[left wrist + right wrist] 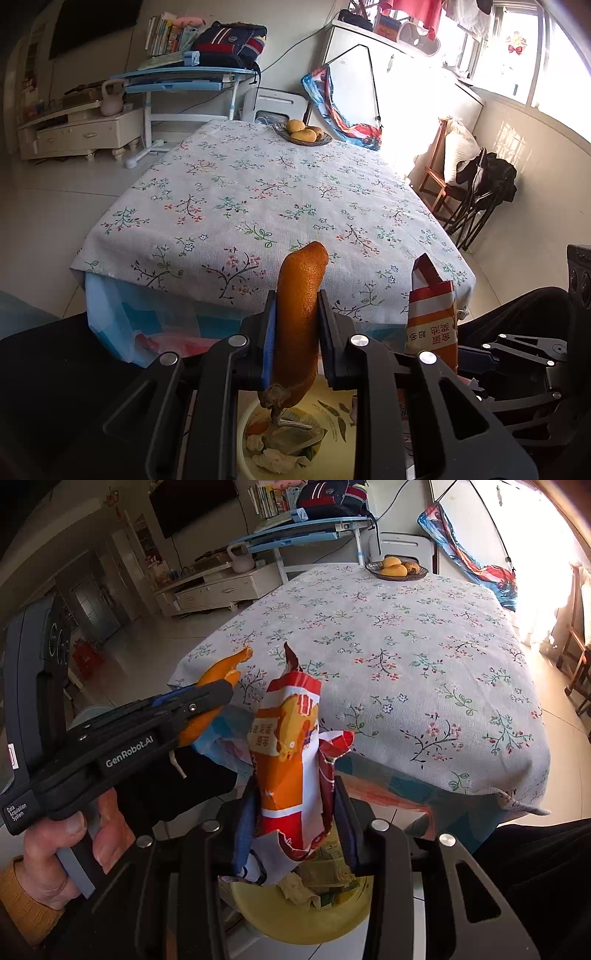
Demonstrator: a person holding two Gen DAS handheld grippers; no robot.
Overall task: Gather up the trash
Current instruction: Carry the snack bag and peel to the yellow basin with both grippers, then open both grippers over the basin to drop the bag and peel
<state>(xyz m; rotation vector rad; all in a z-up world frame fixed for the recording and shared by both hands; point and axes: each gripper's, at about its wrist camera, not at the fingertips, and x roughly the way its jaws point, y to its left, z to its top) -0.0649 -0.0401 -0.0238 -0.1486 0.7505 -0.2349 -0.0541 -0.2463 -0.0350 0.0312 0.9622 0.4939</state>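
**Both tongs loaded over the yellow bin**

My left gripper (295, 314) is clamped narrow on an orange peel (301, 295). The peel's long axis runs along my fingers, tip pointing up and away toward the floral table (258, 192), stem end hanging down over the yellow bin (251, 443).

My right gripper (295, 819) has a crumpled snack wrapper (291, 753) between its 2 pads, jaws a bit wider and easing apart; the wrapper stands upright, torn top pointing up, bottom end just above the bin (303, 919). My left hand (62, 853) holds its tool left of the bin.

Bin sits just below the table's near edge, scraps already inside.
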